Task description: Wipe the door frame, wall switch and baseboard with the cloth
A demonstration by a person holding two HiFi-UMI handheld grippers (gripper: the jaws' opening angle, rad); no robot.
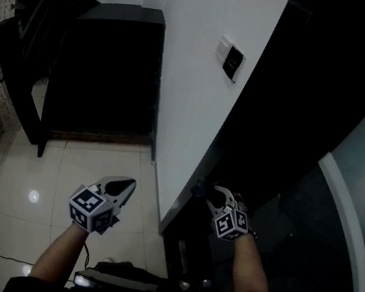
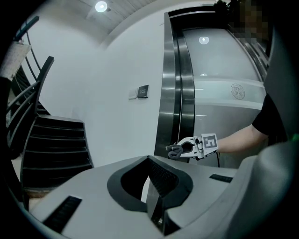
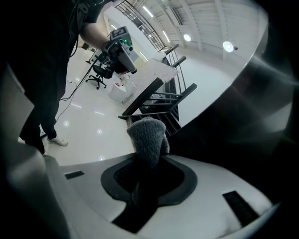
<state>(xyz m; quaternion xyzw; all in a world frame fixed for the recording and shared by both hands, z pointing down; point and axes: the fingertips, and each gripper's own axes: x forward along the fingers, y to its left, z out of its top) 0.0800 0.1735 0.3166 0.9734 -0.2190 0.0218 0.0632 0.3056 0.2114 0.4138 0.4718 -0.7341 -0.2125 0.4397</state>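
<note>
Right claw (image 1: 211, 194) is clamped on the cloth (image 3: 147, 136). A grey wad stands out past the tips, so fabric rather than plastic meets a surface first. You hold it low against the dark door frame (image 1: 247, 118), close to the corner where the frame meets the wall (image 1: 188, 73). Whether the cloth actually touches the metal I cannot tell. Judged step: wiping the frame's lower run.

Left claw (image 1: 122, 188) is closed with nothing between its jaws. You hold it out over the floor (image 1: 81, 166), well apart from the wall, probably parked there to leave your right arm its sweep.

Switch (image 1: 231, 61) sits on the wall just beside the frame's edge, well above the cloth. The baseboard is not distinct at the wall's foot from here.

Edges and room:
- The frame's edge runs as one straight line up toward the switch, and nothing hangs in that path.
- The corner is sharp, so expect the wad to catch or fold if you drag it across instead of along.
- Stairs (image 1: 108, 73) stand to the left past the wall's far end, apart from the work.
- The glossy floor by the corner gives you room to drop low for the baseboard.
</note>
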